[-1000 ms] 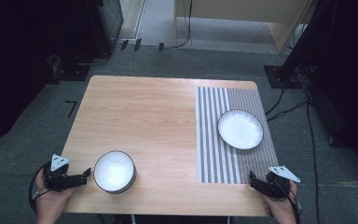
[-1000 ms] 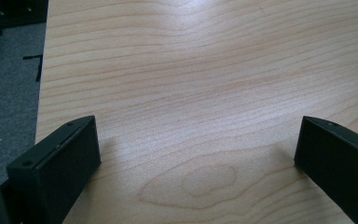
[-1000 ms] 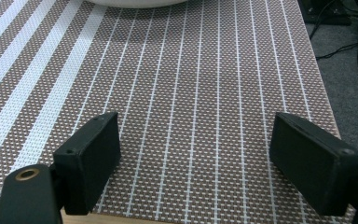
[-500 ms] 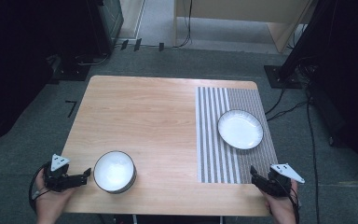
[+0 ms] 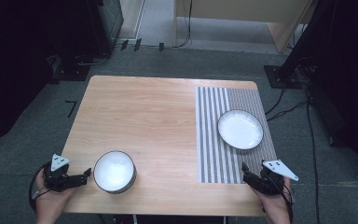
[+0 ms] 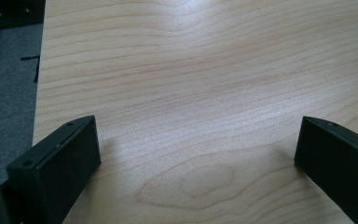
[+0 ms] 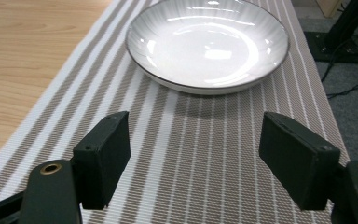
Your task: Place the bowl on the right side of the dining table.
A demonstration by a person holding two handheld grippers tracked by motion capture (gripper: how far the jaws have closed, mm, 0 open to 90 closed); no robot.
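Presently the right tongs [image 7: 193, 156], jaws apart after just closing slightly with nothing between them, face the plate [image 7: 208, 44] near the bench's [image 5: 144, 112] right edge; left tongs [image 5: 81, 176] gape beside the bowl [image 5: 114, 171].

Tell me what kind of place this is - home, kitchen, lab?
Most likely a lab or recording room, not a home: a bare wooden table on grey carpet, dark equipment stands around it, and loose cables trailing over the floor.
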